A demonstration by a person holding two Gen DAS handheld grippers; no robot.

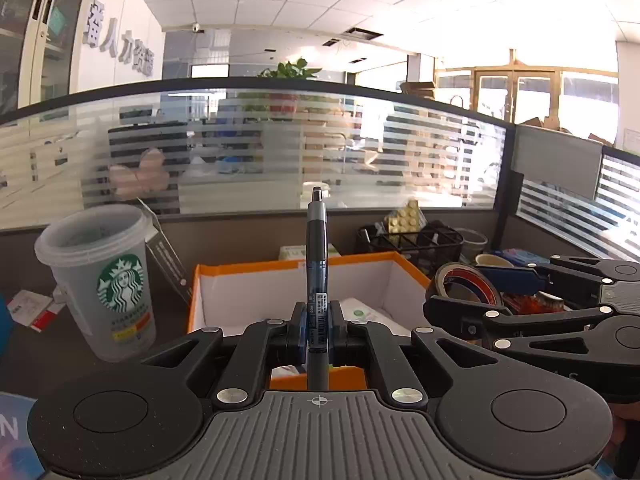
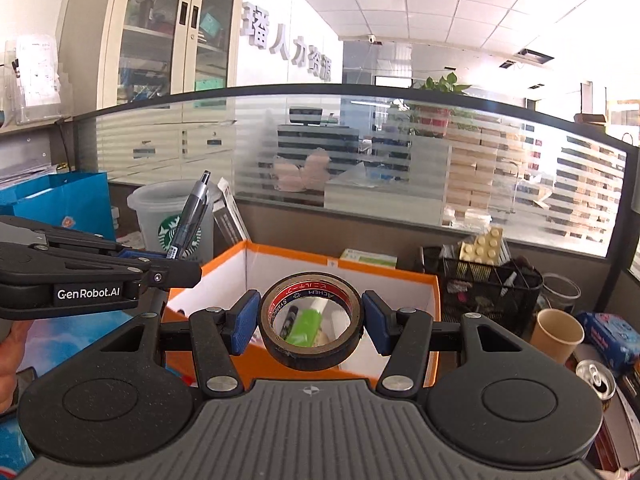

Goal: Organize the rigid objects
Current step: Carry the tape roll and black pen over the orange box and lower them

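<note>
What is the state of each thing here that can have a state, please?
left gripper: shut on the pen
pen: held upright
right gripper: shut on the tape roll
tape roll: held above the box, hole facing the camera
orange box: open, some items inside
Starbucks cup: upright, lid on
paper cup: upright, no lid
drink can: opened
</note>
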